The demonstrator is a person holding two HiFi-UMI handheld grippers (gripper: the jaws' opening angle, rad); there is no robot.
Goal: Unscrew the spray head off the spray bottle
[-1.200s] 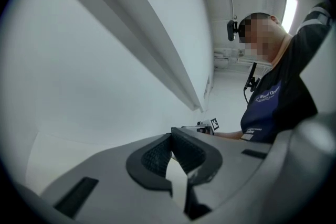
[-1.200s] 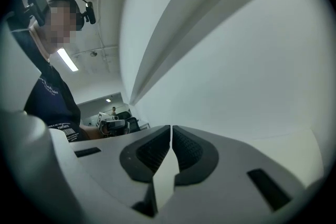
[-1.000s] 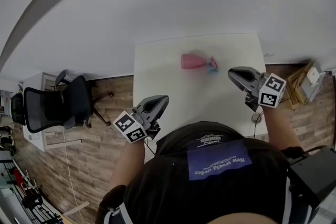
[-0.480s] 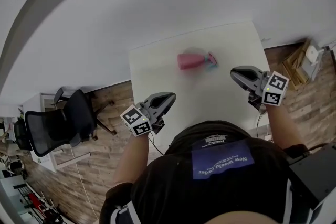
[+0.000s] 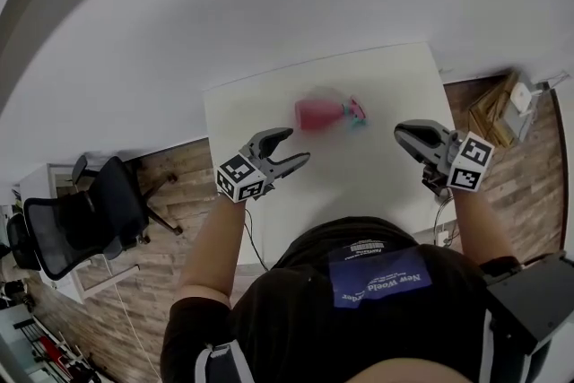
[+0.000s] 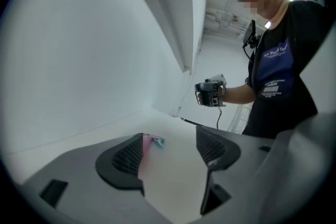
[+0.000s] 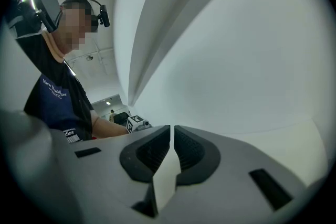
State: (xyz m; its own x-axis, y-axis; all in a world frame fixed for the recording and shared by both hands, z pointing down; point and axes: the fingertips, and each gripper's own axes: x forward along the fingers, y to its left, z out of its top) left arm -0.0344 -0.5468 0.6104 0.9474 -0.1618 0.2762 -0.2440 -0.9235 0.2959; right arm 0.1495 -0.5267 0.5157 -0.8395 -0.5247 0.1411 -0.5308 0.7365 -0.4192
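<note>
A pink spray bottle (image 5: 316, 113) lies on its side on the white table (image 5: 377, 81), its teal and pink spray head (image 5: 358, 111) pointing right. My left gripper (image 5: 296, 146) hovers over the table's near left part, short of the bottle. Its jaws have just been opening and stand open with nothing between them. In the left gripper view (image 6: 170, 149) the bottle (image 6: 149, 139) peeks out beside the left jaw, farther along the table. My right gripper (image 5: 400, 132) is shut and empty, right of the spray head and apart from it; its pads (image 7: 157, 150) meet.
A black office chair (image 5: 81, 220) stands on the wood floor (image 5: 179, 184) left of the table. Cardboard pieces (image 5: 491, 108) and a cable lie by the table's right edge. A white wall runs behind the table.
My left gripper has moved forward and down over the table toward the bottle, and its jaws went from shut to open. The right gripper has barely shifted.
</note>
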